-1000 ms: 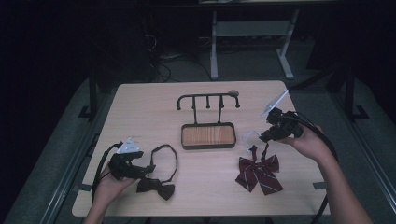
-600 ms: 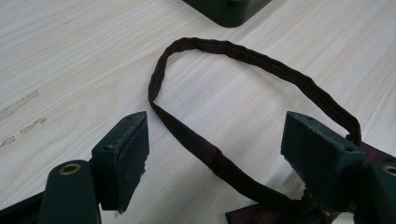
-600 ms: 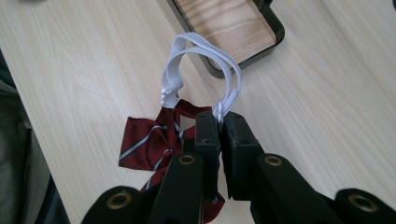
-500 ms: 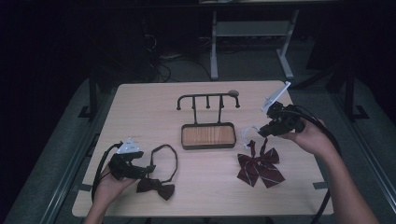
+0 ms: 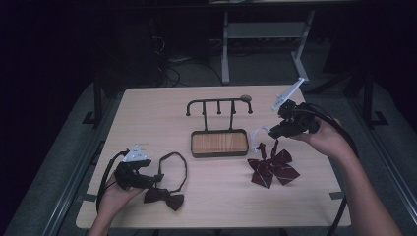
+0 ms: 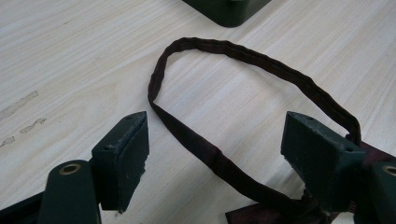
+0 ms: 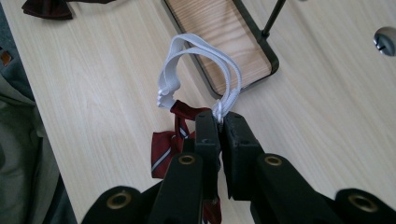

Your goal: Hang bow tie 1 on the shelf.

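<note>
A striped dark-red bow tie hangs partly lifted at the right of the table, its lower part still on the wood. My right gripper is shut on its white elastic band, which loops up above the jaws; the bow dangles below. A darker bow tie lies at the front left with its dark strap in a loop on the table. My left gripper stands open over that strap, jaws on either side of it, touching nothing.
A black hook rack rises from a wooden-bottomed tray at the table's middle. A small round metal piece lies near the rack's far end. The floor drops away past the table's edges.
My right gripper has risen and moved toward the back of the table, pulling the white band and the striped bow tie up with it. The left gripper has stayed put.
</note>
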Available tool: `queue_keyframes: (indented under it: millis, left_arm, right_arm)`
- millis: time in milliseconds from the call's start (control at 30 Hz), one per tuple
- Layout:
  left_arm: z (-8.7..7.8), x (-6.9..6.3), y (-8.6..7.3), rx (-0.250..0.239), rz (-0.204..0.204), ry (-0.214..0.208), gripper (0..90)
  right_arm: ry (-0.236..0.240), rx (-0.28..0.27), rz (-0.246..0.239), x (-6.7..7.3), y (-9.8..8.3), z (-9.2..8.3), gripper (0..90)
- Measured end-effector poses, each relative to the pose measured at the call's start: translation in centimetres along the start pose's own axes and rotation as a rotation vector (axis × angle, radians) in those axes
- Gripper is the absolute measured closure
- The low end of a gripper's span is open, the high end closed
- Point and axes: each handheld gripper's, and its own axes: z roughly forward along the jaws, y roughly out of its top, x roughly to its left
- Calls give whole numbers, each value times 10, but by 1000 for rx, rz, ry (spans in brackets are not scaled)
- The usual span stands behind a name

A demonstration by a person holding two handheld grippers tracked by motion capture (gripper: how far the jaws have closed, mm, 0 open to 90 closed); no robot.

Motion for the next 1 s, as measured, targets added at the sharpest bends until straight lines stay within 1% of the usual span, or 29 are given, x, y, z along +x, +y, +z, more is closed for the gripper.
queue_keyframes:
  millis: [167, 467, 700, 800, 1000]
  left_arm:
    - [0, 0, 0, 0, 0, -2, 239]
    - [0, 0, 0, -1, 0, -3, 239]
    - [0, 0, 0, -5, 1, -4, 239]
    - [0, 0, 0, -4, 1, -5, 239]
    - [0, 0, 0, -3, 1, -6, 239]
  right_arm:
    - [-2, 1, -10, 1, 9, -3, 849]
    - [-11, 4, -18, -2, 21, -5, 849]
    - [-19, -6, -13, -8, 31, -10, 850]
    - [-22, 1, -10, -10, 33, -10, 850]
    - [-24, 6, 5, -19, 38, -7, 850]
